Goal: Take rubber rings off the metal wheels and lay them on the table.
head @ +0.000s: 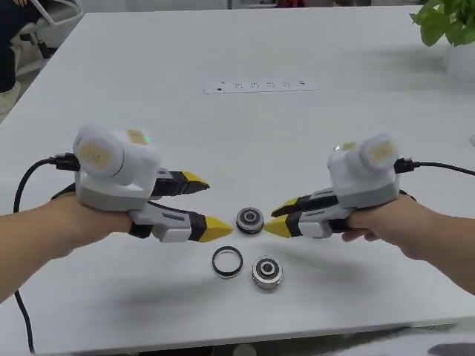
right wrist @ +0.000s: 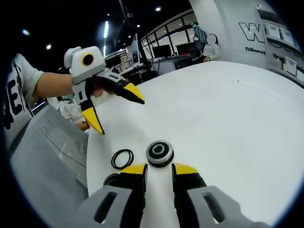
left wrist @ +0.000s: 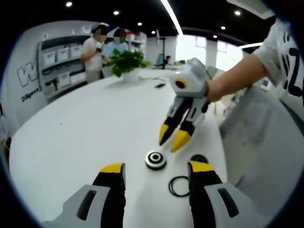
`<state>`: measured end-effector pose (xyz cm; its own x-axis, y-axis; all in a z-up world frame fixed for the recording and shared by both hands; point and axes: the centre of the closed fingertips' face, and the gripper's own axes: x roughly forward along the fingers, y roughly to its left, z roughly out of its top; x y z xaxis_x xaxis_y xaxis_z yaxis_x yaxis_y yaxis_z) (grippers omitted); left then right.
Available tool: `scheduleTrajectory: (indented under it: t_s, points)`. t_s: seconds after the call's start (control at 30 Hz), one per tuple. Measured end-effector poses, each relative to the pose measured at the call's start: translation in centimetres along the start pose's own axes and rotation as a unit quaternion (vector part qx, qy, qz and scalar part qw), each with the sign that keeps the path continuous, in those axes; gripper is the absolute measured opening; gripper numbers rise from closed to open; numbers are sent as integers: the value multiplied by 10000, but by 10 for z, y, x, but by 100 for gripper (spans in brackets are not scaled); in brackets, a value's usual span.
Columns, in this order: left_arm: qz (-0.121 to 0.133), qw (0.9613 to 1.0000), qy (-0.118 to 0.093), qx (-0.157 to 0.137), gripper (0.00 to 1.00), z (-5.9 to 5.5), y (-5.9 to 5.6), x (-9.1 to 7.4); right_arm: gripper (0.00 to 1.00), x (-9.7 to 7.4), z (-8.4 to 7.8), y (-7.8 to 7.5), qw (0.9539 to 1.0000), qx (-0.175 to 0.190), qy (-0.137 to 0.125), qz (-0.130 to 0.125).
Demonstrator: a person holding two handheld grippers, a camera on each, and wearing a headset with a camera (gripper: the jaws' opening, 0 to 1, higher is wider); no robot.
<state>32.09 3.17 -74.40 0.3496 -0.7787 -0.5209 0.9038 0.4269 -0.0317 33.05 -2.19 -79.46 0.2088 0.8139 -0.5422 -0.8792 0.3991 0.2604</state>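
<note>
Two metal wheels lie near the table's front edge. The farther wheel (head: 249,220) (left wrist: 155,160) (right wrist: 160,153) sits between the two grippers' tips. The nearer wheel (head: 267,271) lies beside a loose black rubber ring (head: 227,262) (left wrist: 179,185) (right wrist: 122,158) that rests flat on the table. My left gripper (head: 211,205) (left wrist: 156,167) (right wrist: 119,115) is wide open, left of the farther wheel. My right gripper (head: 273,219) (right wrist: 159,168) (left wrist: 171,140) points at that wheel from the right with its jaws narrowly open and nothing between them.
A white power strip (head: 261,86) lies mid-table. A potted plant (head: 445,18) (left wrist: 126,61) stands at the far right corner. A black cable (head: 22,193) trails from the left gripper. A grey mesh chair (right wrist: 47,161) stands by the table edge. People stand far off by shelves.
</note>
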Motion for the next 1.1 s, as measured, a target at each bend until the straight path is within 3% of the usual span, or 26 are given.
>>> scheduleTrajectory:
  t_s: [0.2, 0.53, 1.1]
  points:
    - [-4, 10000, 54, -14, 52, -4, 2, 7, 18, 3, -5, -6, 10000, -65, 39, -16]
    - [-28, 9998, 139, -99, 48, -11, 4, 20, 18, 9, -6, -1, 9999, -139, 30, 41]
    - [-76, 9997, 190, -135, 37, -14, 5, 38, 17, 14, -4, -3, 9999, -154, -9, 67]
